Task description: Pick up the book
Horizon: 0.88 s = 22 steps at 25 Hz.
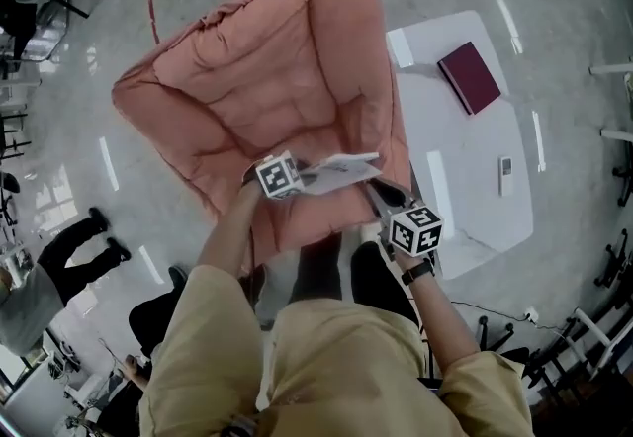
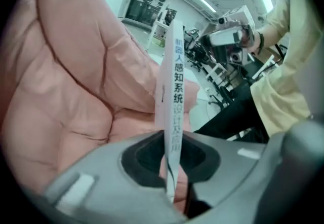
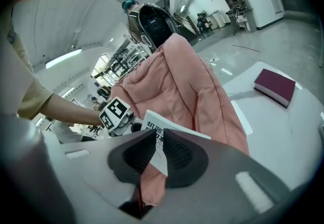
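- The left gripper (image 2: 171,170) was clenched on the lower end of the thin white paperback book (image 2: 174,91). The book stood edge-on between its fingers (printed spine toward the camera).
- The right gripper (image 3: 158,151) was clenched on a corner of the same book, pinched between its ribbed black pads (image 3: 179,154).
- In the head view, the book bridged the gap between the two sets of fingers, over the front part of the pink quilted cushion chair (image 1: 277,79).
- Beyond the right gripper's fingers stood the white table (image 1: 465,198). It carried a maroon hardcover volume (image 1: 470,77) and a small white remote (image 1: 505,175), both well apart from the fingers.
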### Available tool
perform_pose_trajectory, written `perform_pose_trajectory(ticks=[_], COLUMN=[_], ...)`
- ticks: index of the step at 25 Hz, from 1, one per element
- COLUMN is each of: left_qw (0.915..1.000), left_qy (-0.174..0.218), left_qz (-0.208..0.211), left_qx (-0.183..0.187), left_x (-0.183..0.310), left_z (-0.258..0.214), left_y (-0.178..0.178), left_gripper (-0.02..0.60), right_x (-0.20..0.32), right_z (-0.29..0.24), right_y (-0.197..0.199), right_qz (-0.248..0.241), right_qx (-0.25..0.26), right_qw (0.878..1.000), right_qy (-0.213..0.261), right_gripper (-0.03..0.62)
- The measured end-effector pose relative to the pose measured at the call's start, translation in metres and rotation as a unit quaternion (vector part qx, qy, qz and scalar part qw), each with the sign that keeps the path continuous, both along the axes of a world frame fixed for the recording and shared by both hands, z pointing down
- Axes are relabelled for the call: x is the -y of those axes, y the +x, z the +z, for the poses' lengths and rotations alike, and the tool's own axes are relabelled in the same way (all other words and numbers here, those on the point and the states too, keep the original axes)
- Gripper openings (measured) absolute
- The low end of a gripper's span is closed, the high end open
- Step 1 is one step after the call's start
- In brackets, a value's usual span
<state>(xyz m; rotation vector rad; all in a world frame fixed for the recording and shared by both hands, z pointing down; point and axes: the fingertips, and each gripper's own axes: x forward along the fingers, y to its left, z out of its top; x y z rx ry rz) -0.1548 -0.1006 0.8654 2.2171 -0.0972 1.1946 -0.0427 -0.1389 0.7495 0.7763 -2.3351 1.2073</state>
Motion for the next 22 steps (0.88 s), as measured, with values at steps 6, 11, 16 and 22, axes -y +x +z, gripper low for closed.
perform_pose_trajectory(ticks=[6,11,16,22], left_qw=[0.9722,0.8905,0.7908,0.6891], left_qy=[0.032,0.089,0.170,0.320], left_qz=[-0.227,-0.427,-0.560,-0.641], left_qx=[-0.049,-0.128,-0.179,-0.111], left_x=[-0.018,-0.019,-0.032,-0.067], left_z=[-0.086,-0.176,-0.258,-0.365], left_y=[-0.003,0.000,0.001,-0.011], left_gripper=[0.041,0.043,0.041,0.041], right_x=[-0.017,-0.013,-0.003,-0.023], right_z=[-0.061,-0.118,-0.183,-0.282], right_y=[0.003,0.010,0.016,0.019], right_qz=[-0.035,-0.024,0.006,-0.023], right_qx=[0.026,0.046,0.087,0.089], right_qw=[0.999,0.995,0.986,0.957], right_qy=[0.032,0.085,0.143,0.276], right_gripper=[0.040,0.028,0.025,0.043])
